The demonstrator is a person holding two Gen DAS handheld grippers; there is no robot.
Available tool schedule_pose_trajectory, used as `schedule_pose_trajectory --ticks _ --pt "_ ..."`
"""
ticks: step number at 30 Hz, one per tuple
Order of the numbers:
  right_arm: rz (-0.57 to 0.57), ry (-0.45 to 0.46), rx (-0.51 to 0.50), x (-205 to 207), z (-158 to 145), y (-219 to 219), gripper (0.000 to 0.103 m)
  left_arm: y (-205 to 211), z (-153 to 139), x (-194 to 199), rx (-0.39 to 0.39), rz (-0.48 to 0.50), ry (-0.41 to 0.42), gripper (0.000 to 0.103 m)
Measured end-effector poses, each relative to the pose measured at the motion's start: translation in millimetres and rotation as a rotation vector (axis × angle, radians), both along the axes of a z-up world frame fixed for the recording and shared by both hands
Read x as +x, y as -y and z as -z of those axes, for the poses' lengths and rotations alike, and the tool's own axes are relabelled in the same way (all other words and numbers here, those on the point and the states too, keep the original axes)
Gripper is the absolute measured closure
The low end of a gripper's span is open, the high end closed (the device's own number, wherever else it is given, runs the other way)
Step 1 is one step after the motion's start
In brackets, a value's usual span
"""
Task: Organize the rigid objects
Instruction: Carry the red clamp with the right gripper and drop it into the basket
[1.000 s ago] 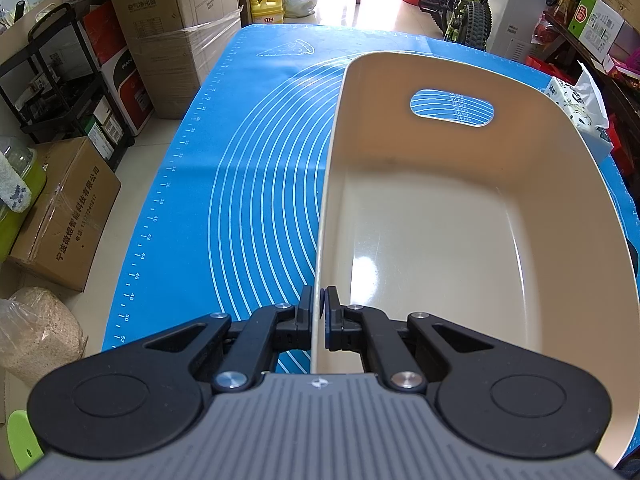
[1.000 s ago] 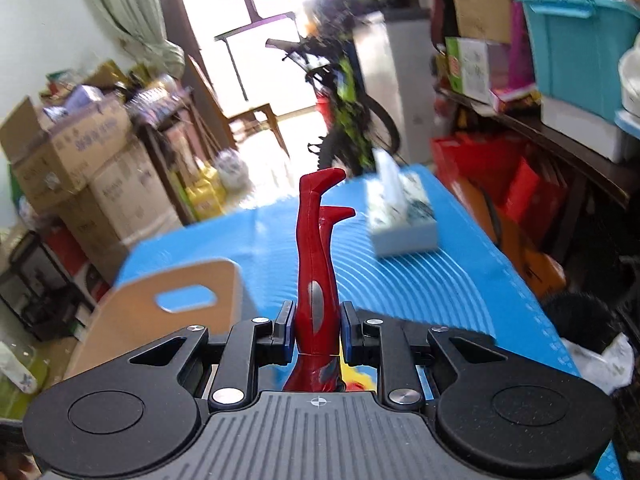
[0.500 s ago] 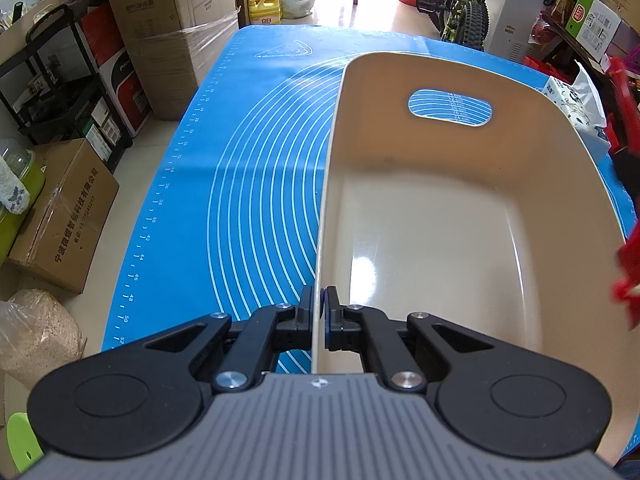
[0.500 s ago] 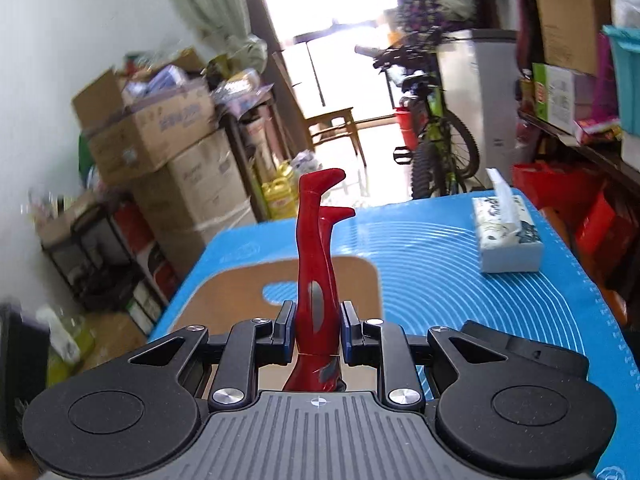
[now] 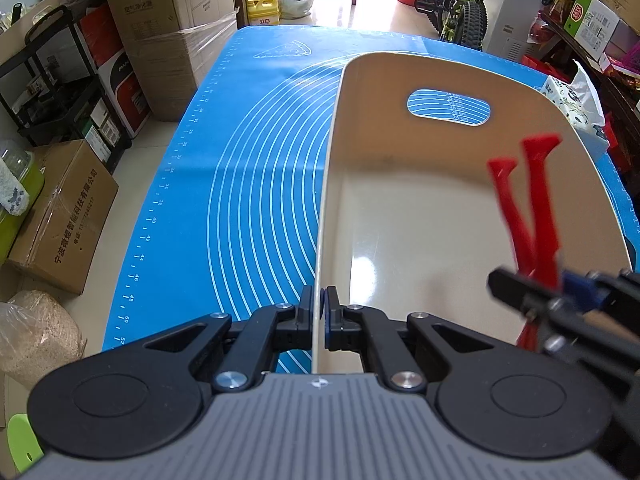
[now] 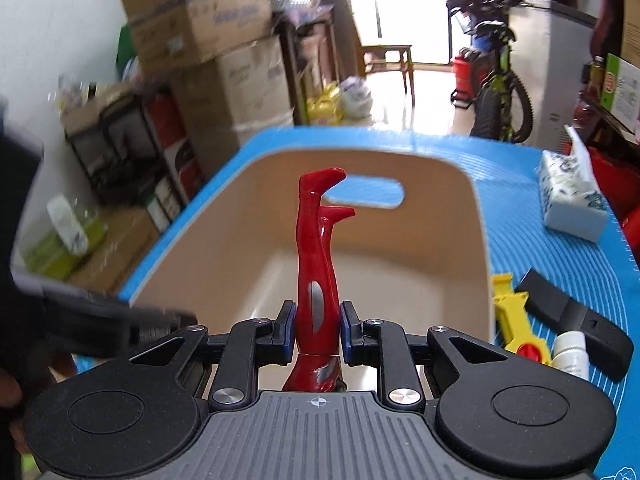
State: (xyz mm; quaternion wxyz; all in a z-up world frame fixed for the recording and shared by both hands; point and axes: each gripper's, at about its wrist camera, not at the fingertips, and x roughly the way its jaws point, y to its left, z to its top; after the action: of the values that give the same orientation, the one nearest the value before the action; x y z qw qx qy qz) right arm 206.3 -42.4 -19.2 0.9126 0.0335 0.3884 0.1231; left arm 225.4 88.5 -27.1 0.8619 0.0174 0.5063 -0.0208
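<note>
A beige plastic bin [image 5: 400, 216] with a handle slot stands on the blue mat [image 5: 248, 184]. My left gripper [image 5: 319, 312] is shut on the bin's near left rim. My right gripper [image 6: 318, 332] is shut on a red toy figure [image 6: 318, 264], its legs pointing away, and holds it above the bin's [image 6: 400, 264] inside. In the left wrist view the red figure [image 5: 532, 208] and the right gripper [image 5: 560, 292] show over the bin's right side.
On the mat right of the bin lie a yellow toy [image 6: 516, 320], a black object [image 6: 576, 316] and a small white bottle [image 6: 572, 354]. A tissue box [image 6: 572, 200] stands farther back. Cardboard boxes [image 5: 168, 32] and a bicycle [image 6: 496, 80] surround the table.
My right gripper has carried the red figure leftward from beside the bin to above its inside. The left gripper still holds the rim and the bin has not moved.
</note>
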Motion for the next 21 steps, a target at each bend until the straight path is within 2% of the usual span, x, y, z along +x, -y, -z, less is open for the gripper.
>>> schedule_pose_trajectory --ticks 9,12,14,17,21 --pt "-0.021 -0.188 -0.029 10.5 18.5 -6.1 0.071 1.8 -0.8 -0.2 0.003 0.007 0.002 0.098" --pt "-0.020 -0.193 -0.024 11.6 17.8 -4.6 0.071 1.8 -0.9 -0.4 0.002 0.007 0.001 0.098" --pt "-0.014 -0.192 -0.010 10.7 17.1 -2.1 0.056 1.9 -0.9 -0.6 0.001 0.006 0.000 0.098" --pt "-0.012 -0.164 0.021 7.0 11.8 2.4 0.050 2.5 -1.3 -0.6 0.002 0.008 0.000 0.098" --pt "-0.017 -0.103 0.053 -2.0 -6.8 15.4 0.048 2.7 -1.6 -0.8 0.003 0.009 -0.001 0.098"
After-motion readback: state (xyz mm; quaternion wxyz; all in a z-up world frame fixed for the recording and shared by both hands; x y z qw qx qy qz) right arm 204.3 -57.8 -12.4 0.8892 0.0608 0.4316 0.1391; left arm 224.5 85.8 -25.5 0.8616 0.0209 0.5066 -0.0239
